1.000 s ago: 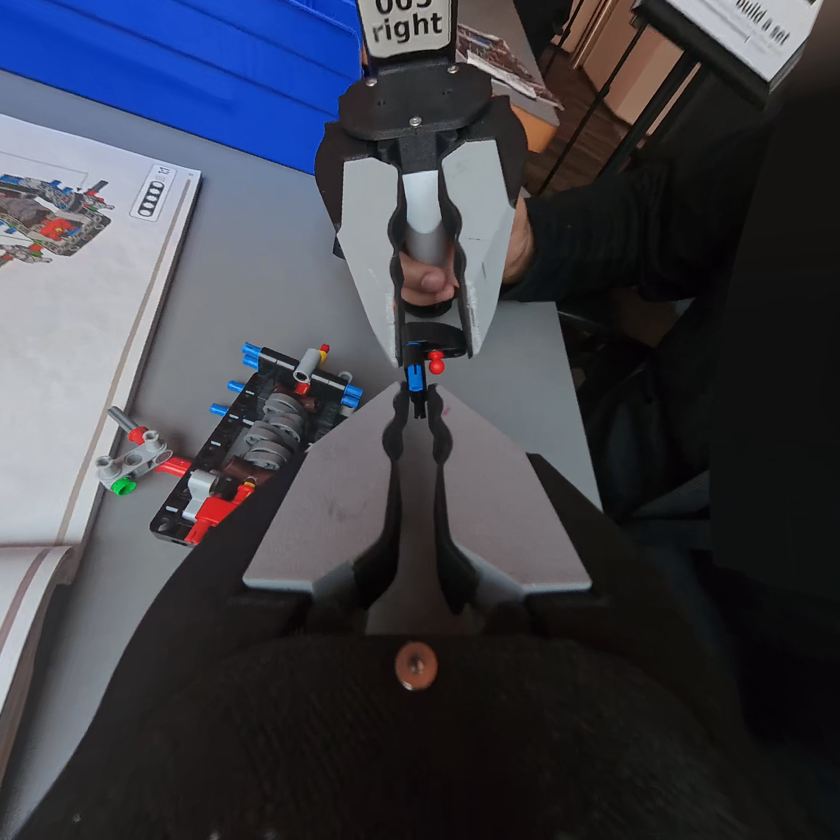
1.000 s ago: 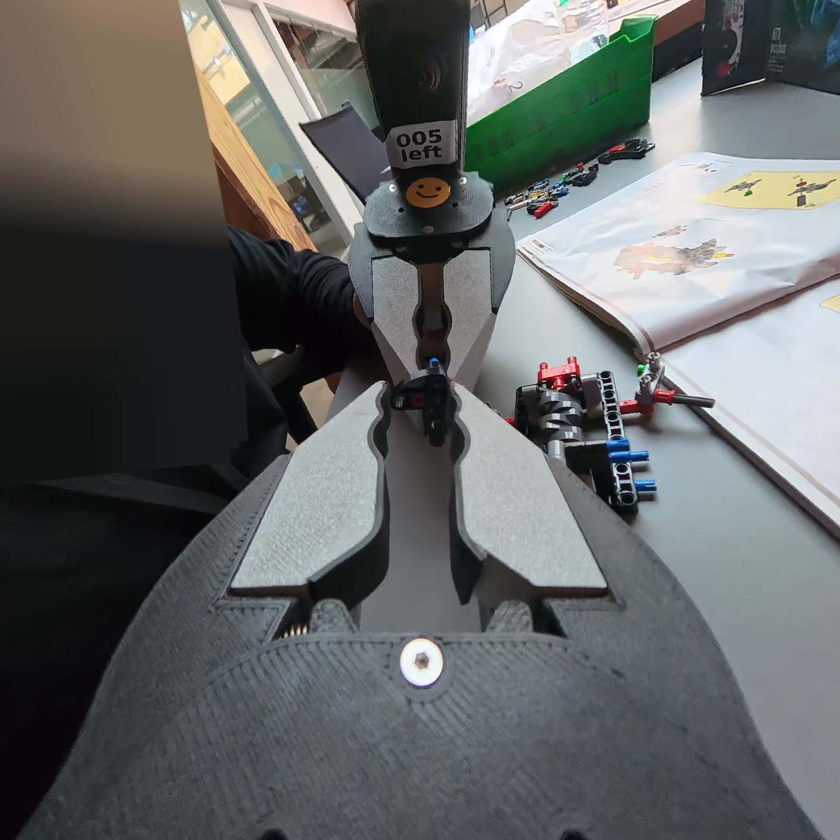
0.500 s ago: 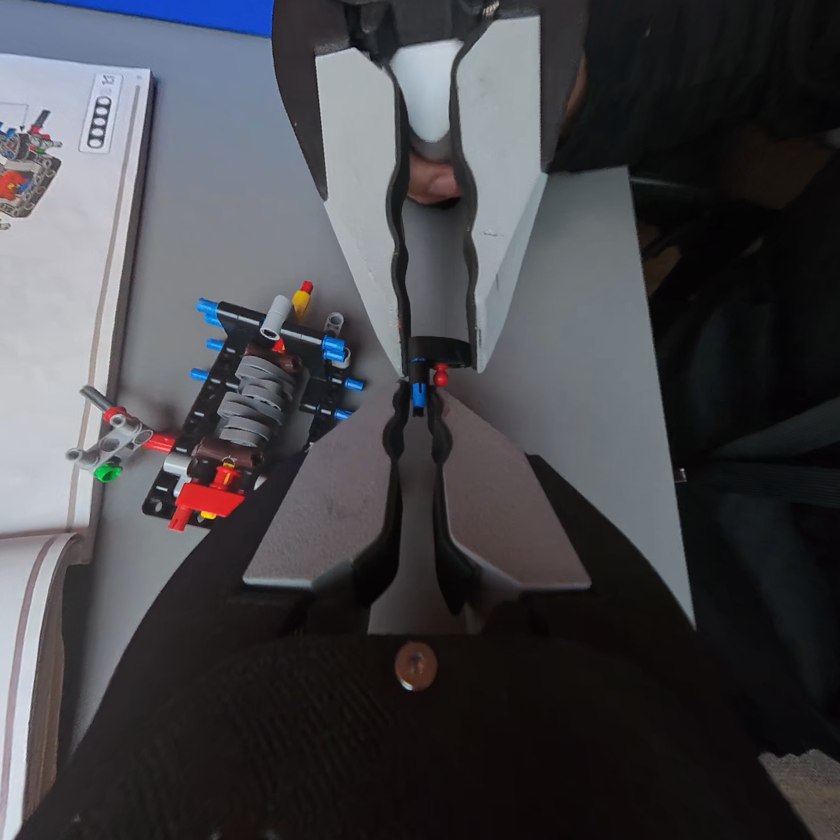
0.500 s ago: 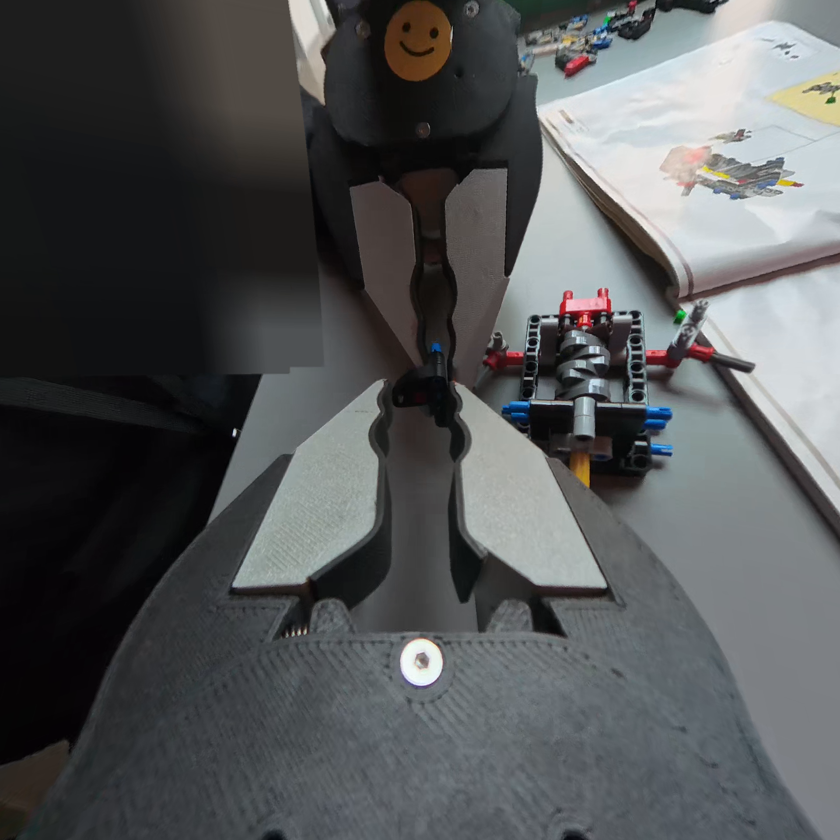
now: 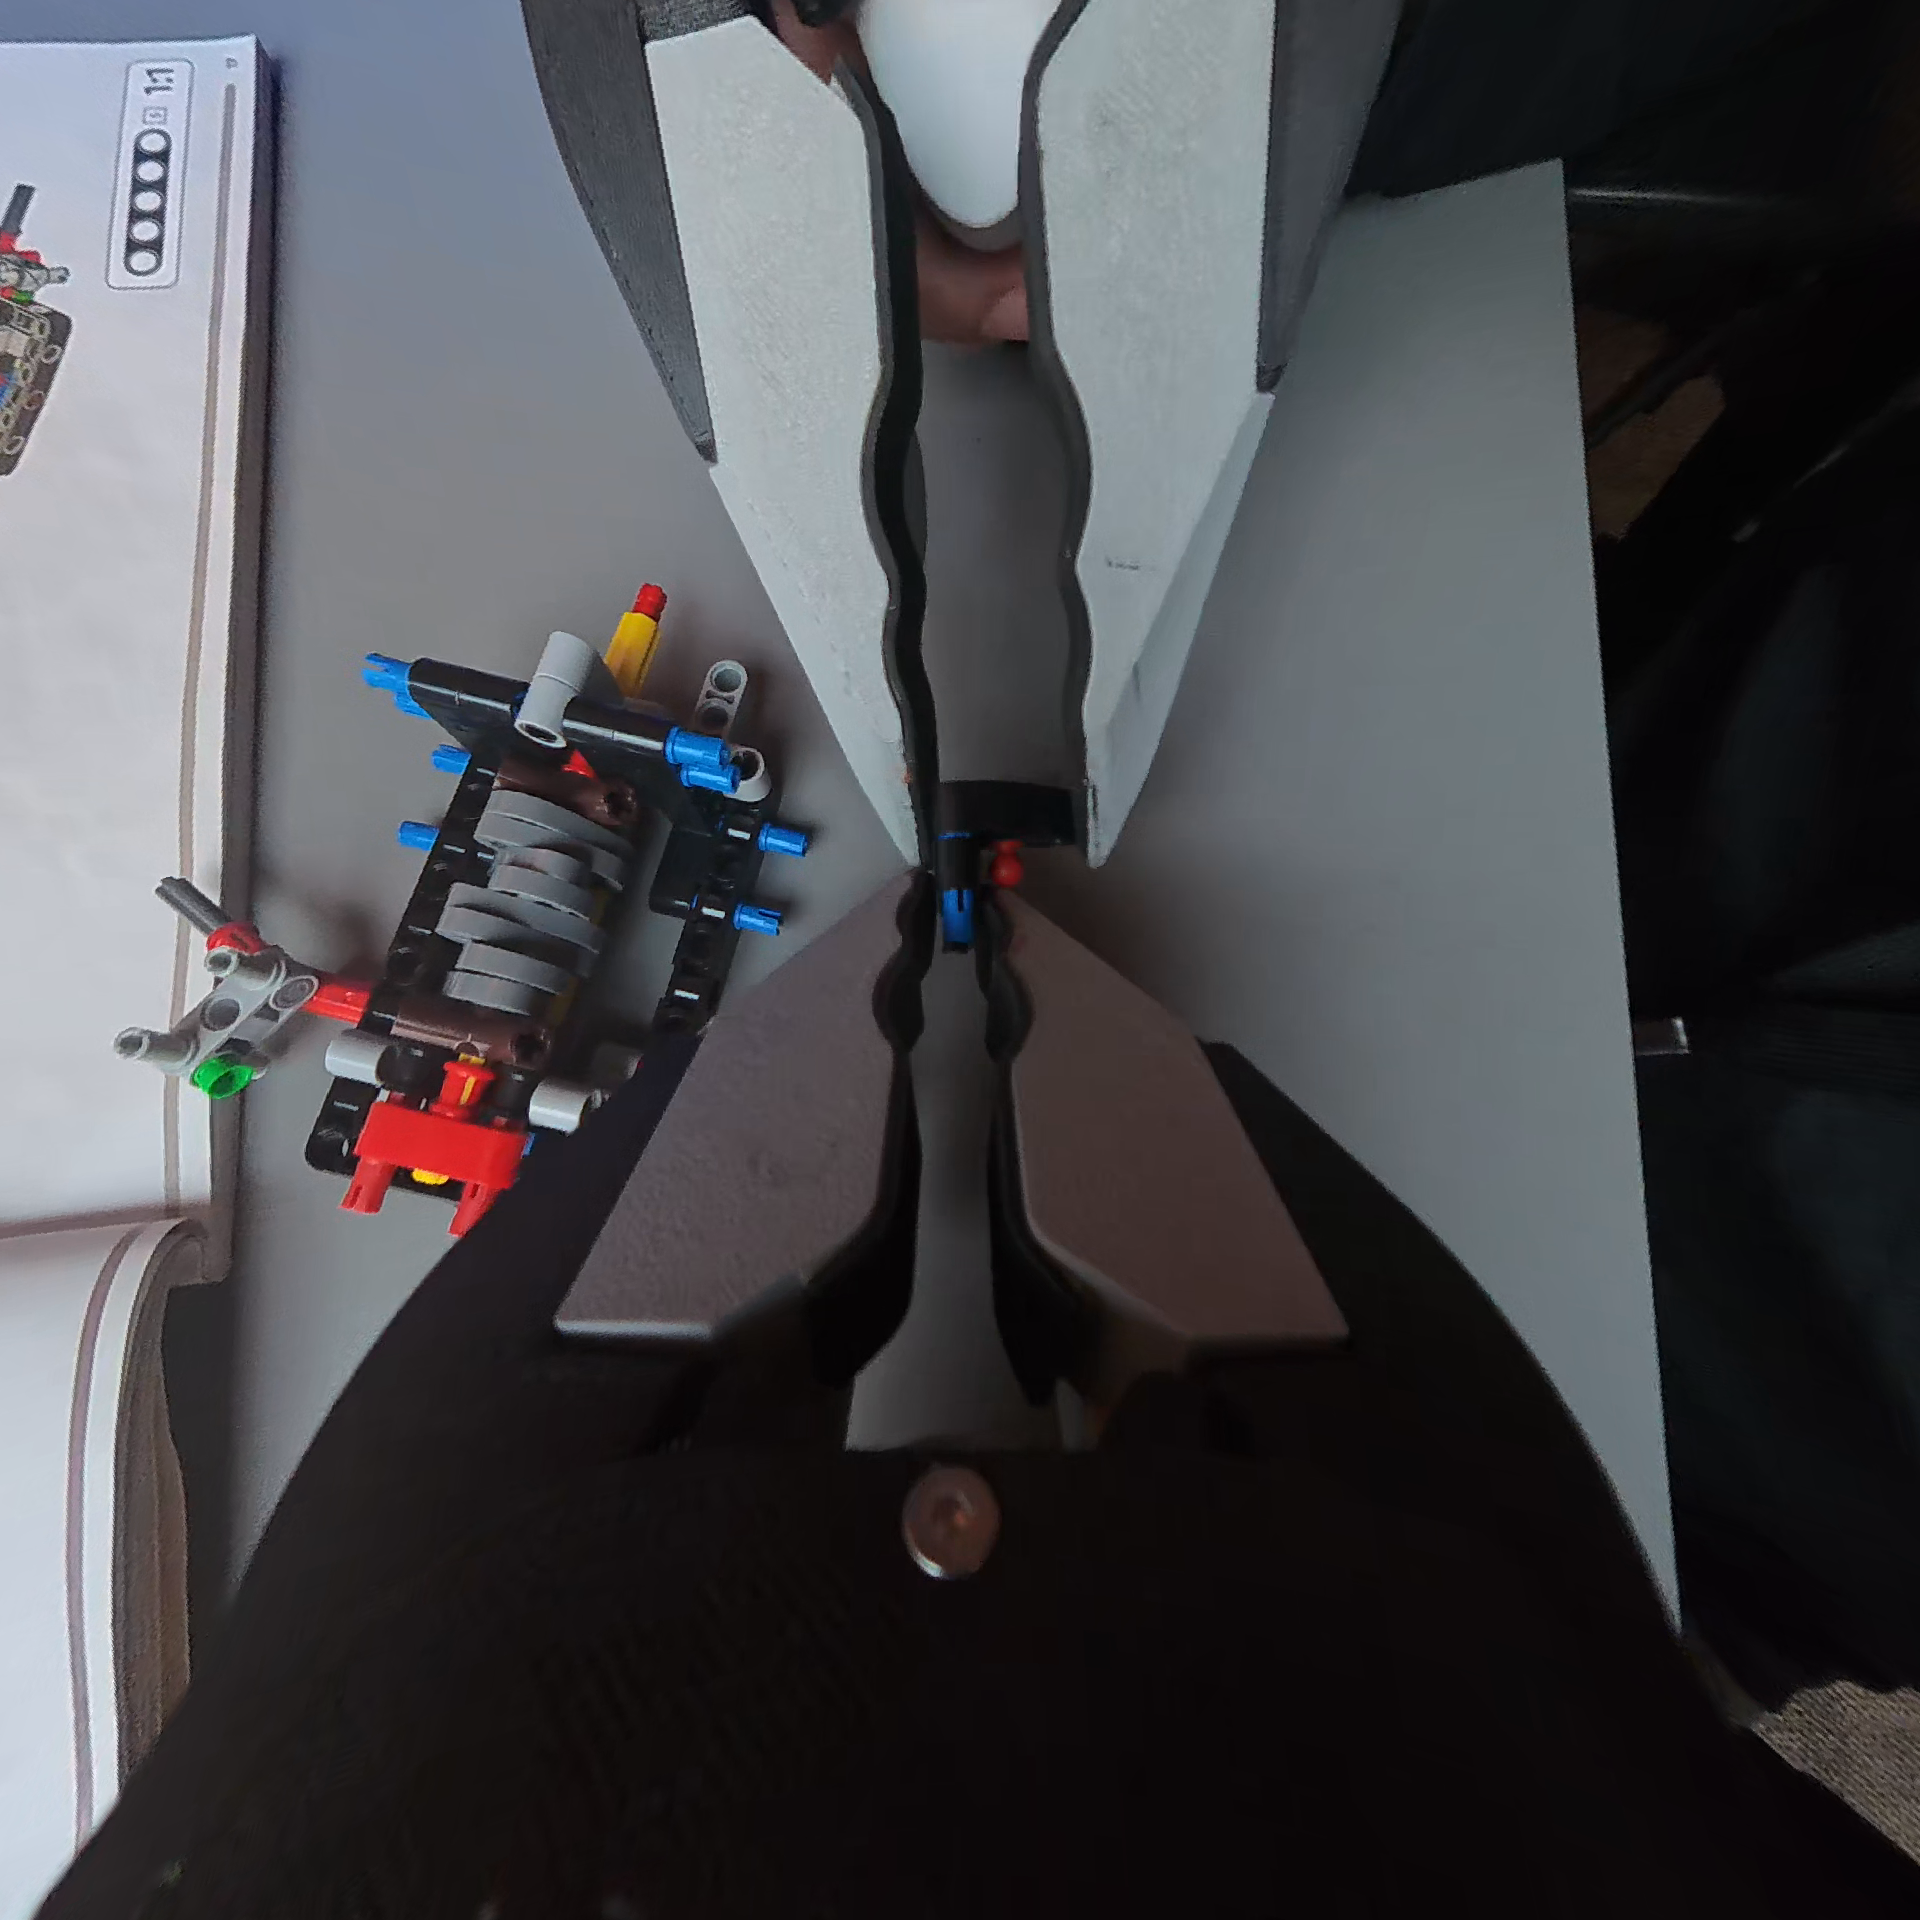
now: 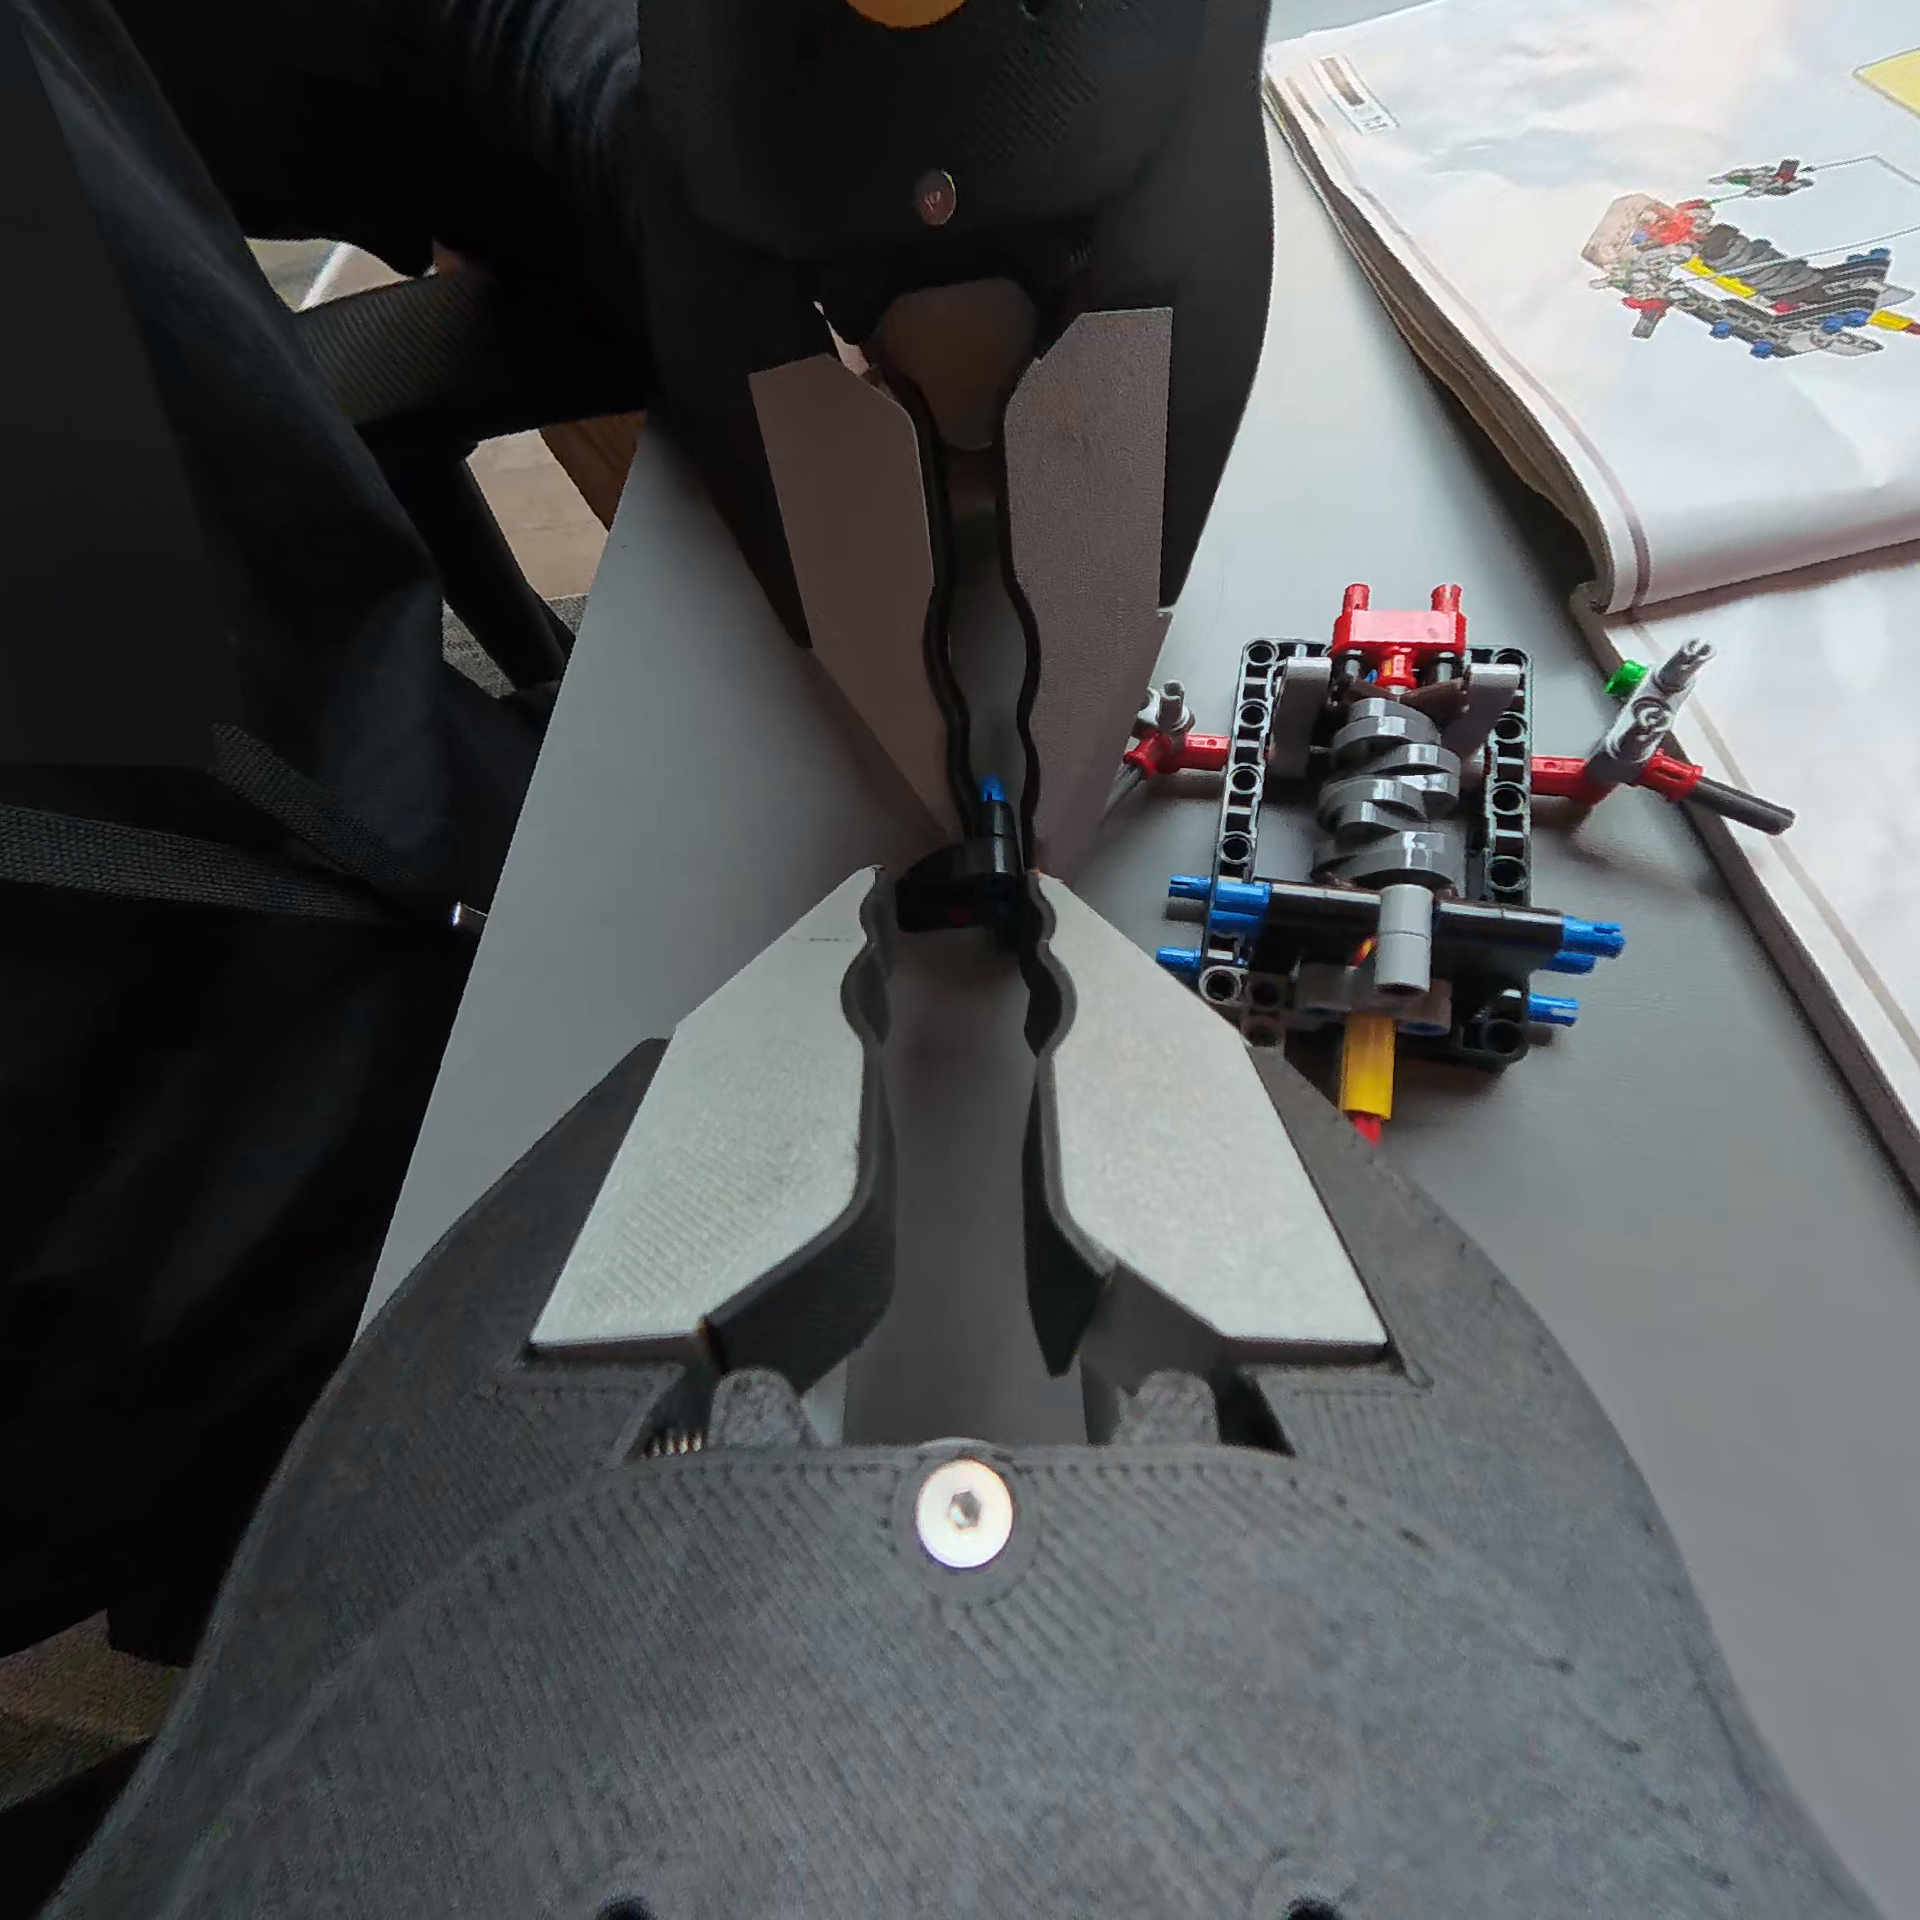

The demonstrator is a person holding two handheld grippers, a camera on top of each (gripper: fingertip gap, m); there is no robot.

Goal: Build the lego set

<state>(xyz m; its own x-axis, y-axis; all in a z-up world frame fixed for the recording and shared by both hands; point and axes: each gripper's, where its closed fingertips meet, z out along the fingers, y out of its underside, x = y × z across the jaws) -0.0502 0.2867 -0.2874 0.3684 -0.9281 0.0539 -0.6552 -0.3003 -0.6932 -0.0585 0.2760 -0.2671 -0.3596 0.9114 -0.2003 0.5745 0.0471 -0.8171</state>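
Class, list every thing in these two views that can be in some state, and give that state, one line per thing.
left tool: shut on the blue pin.
right tool: shut on the black connector.
blue pin: held in the air, meeting the black connector.
black connector: held in the air, tip to tip with the left tool.
engine frame: partly built, flat on the table.
instruction booklet: open.

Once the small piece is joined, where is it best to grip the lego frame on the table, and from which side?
Probably grip the lego frame across its two long black side beams, coming from above. These sides are straight and parallel, and the frame lies flat. Avoid the ends: the red block and yellow rod stick out there.
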